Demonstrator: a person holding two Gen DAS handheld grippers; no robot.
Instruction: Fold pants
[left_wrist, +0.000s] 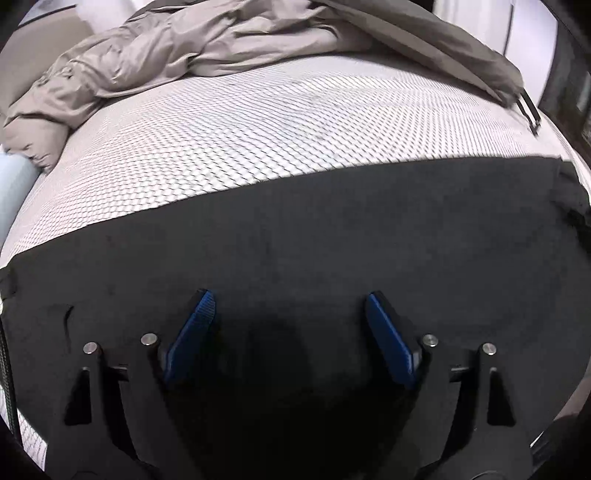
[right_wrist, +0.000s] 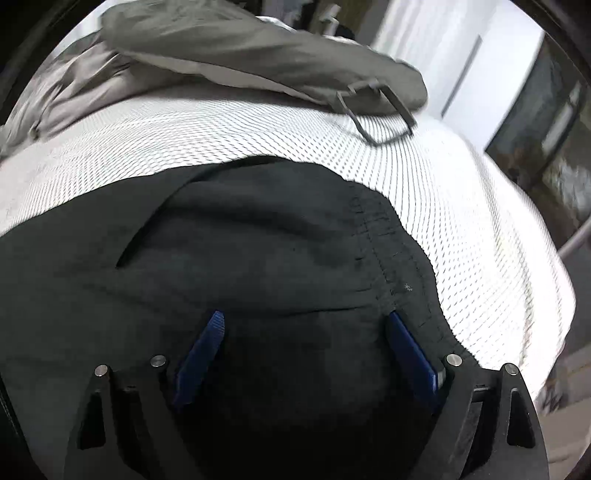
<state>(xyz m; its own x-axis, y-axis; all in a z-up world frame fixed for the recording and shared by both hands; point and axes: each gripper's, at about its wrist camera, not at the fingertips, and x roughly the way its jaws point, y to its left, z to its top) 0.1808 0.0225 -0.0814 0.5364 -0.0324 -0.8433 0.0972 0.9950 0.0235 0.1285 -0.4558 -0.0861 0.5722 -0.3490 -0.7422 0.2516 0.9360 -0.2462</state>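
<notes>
Black pants lie spread flat across a white mesh-patterned mattress. My left gripper hovers over the middle of the dark cloth, open, with nothing between its blue pads. In the right wrist view the pants show a slanted pocket slit and the gathered waistband running down to the right. My right gripper is over the cloth just left of that waistband, open and holding nothing; its right pad is close to the waistband seam.
A crumpled grey-beige garment is heaped along the far side of the mattress, also in the right wrist view, with a dark strap loop trailing from it. The mattress edge drops off at the right. A pale blue object is at the left.
</notes>
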